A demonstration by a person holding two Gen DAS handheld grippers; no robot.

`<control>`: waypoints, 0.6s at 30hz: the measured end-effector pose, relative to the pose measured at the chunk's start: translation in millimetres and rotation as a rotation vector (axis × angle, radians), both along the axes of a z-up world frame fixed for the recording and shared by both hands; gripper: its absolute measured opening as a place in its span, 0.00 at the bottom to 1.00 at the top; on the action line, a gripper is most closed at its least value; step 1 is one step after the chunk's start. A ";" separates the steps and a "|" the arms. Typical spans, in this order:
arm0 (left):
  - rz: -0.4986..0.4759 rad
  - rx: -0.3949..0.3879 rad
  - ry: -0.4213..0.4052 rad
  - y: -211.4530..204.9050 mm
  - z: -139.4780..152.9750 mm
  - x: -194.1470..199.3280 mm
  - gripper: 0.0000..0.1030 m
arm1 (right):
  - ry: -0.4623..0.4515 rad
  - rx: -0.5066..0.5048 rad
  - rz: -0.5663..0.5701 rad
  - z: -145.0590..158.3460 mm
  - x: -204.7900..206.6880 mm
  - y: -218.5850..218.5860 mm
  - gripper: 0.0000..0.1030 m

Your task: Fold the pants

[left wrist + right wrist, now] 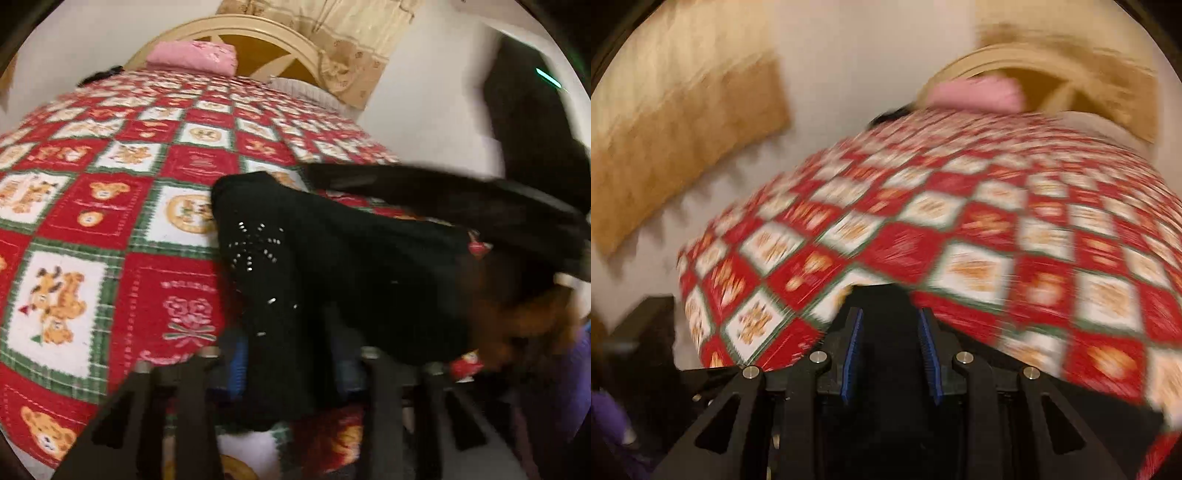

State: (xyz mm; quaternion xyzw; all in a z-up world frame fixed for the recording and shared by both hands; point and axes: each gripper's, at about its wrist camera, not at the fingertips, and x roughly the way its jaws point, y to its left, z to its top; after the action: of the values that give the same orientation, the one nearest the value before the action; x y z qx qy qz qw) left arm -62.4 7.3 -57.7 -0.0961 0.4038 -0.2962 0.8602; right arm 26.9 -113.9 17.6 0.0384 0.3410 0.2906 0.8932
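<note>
Black pants (332,258) with small silver studs lie bunched on a red, white and green checked bedspread (110,184) near its right edge. My left gripper (291,350) is at the bottom of the left wrist view, and the black cloth fills the gap between its fingers and drapes over them. One blue pad (240,362) shows beside the fabric. A blurred black shape (443,195) stretches above the pants; I cannot tell what it is. In the blurred right wrist view, my right gripper (891,332) holds a fold of the pants (882,299) between its blue pads (853,347).
A pink folded item (192,57) sits at the bed's far end against a cream headboard (258,40). Dark furniture (528,122) stands by the wall on the right. A purple sleeve (576,354) shows at the right edge. The bedspread (997,221) drops off at its left edge.
</note>
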 end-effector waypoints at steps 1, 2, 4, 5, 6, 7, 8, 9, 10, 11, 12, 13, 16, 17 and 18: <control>-0.004 -0.011 0.003 0.4 0.3 0.0 0.27 | 0.033 -0.037 0.051 -6.2 9.5 16.0 0.31; -0.002 -0.007 -0.001 0.1 -0.4 -0.3 0.26 | 0.048 -0.117 0.051 -12.9 16.6 27.5 0.31; 0.002 0.006 -0.007 -0.8 -2.4 0.0 0.26 | 0.090 -0.231 0.024 -24.7 28.7 44.9 0.32; 0.004 0.009 -0.005 -0.7 -2.7 -0.1 0.26 | 0.112 -0.229 0.015 -27.3 35.1 47.4 0.32; 0.005 0.011 -0.005 -1.0 -2.7 0.0 0.26 | 0.135 -0.228 -0.002 -27.4 40.9 48.3 0.34; 0.003 0.019 -0.006 -1.8 -2.4 0.0 0.27 | 0.146 -0.227 -0.015 -26.8 46.4 51.6 0.36; 0.001 0.023 -0.008 -2.0 -2.0 -0.4 0.27 | 0.140 -0.234 -0.051 -26.8 52.9 53.4 0.38; -0.002 0.025 -0.009 -2.0 -1.7 -0.9 0.28 | 0.121 -0.264 -0.109 -27.8 59.9 53.6 0.38; -0.007 0.025 -0.008 -1.7 -1.7 -1.4 0.28 | 0.101 -0.306 -0.169 -30.8 67.6 53.8 0.38; -0.014 0.030 -0.009 -1.7 -0.6 -2.5 0.29 | 0.088 -0.307 -0.208 -32.3 73.8 50.6 0.38; -0.020 0.037 -0.012 -0.1 0.2 -2.6 0.32 | 0.100 -0.187 -0.224 -30.9 77.3 34.5 0.38; -0.025 0.044 -0.016 3.6 2.4 -3.8 0.36 | 0.110 -0.078 -0.242 -26.1 75.8 19.8 0.38; 0.004 0.068 -0.031 20.4 9.6 -4.1 0.59 | 0.062 0.140 -0.334 -7.4 38.8 -37.7 0.38; 0.021 0.075 -0.034 26.3 12.4 -3.3 0.62 | 0.032 0.148 -0.361 -2.0 23.8 -51.1 0.38; 0.037 0.074 -0.040 32.8 15.8 -2.2 0.63 | -0.020 0.152 -0.399 3.7 -1.8 -72.5 0.40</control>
State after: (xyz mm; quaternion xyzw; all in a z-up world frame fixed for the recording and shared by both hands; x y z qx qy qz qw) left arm -64.6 40.1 -41.9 -0.0658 0.3955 -0.2667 0.8764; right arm 25.1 -186.4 21.3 0.1696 0.2947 0.1332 0.9309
